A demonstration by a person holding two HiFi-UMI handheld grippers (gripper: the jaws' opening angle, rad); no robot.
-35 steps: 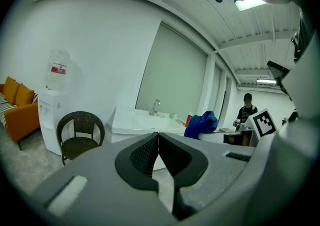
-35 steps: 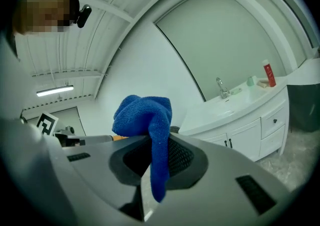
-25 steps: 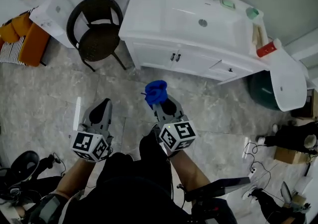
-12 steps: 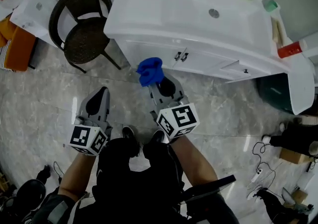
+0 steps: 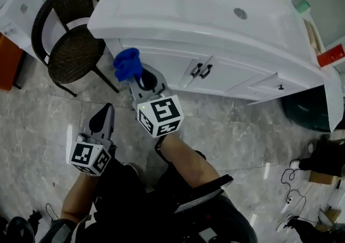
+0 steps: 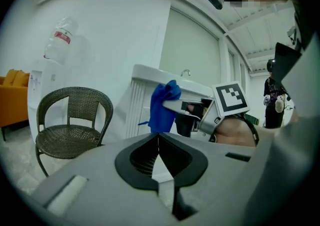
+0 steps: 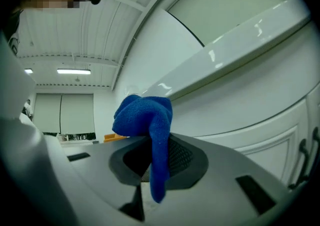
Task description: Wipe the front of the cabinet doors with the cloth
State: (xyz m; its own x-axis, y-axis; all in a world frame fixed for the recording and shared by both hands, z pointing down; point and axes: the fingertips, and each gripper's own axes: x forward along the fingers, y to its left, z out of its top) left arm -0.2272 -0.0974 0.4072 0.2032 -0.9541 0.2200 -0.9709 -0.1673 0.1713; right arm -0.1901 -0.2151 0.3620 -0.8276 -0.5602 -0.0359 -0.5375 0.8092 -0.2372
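Right hand-held gripper (image 5: 136, 76) clamped on blue cloth (image 5: 127, 63), close to cabinet doors (image 5: 173, 67). Left hand-held gripper (image 5: 104, 111) closed, empty.

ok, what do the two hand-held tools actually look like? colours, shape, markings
Both match. Left tool and right tool: grey plastic bodies tapering to two jaws, black textured pads in a dark recess. Each has a white cube with black square markers at the rear, left cube and right cube. No cables visible. Person wears dark clothing, forearms unsleeved.
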